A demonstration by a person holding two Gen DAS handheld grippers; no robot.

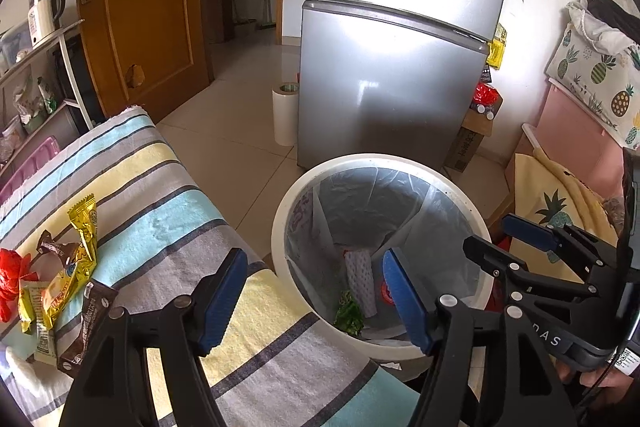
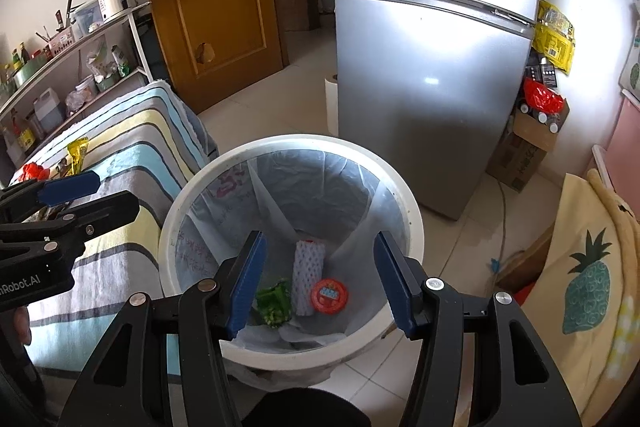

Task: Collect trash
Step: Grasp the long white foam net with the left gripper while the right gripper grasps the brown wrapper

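Both grippers, the left gripper point(image 1: 316, 295) and the right gripper point(image 2: 320, 283), hang over the round white trash bin point(image 2: 404, 211) with its clear plastic liner, jaws wide apart and holding nothing. Down in the bin lie a white foam net sleeve point(image 2: 308, 277), a crumpled green wrapper point(image 2: 276, 303) and a round red lid point(image 2: 330, 295). More shiny snack wrappers point(image 1: 68, 279) sit on the striped cloth point(image 1: 172, 219) beside the bin.

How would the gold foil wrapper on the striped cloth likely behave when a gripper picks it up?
The gold wrapper looks crumpled and empty, so it is probably light and floppy. Its shiny foil may slip between the pads. Lying among other wrappers, it might drag a neighbour along.
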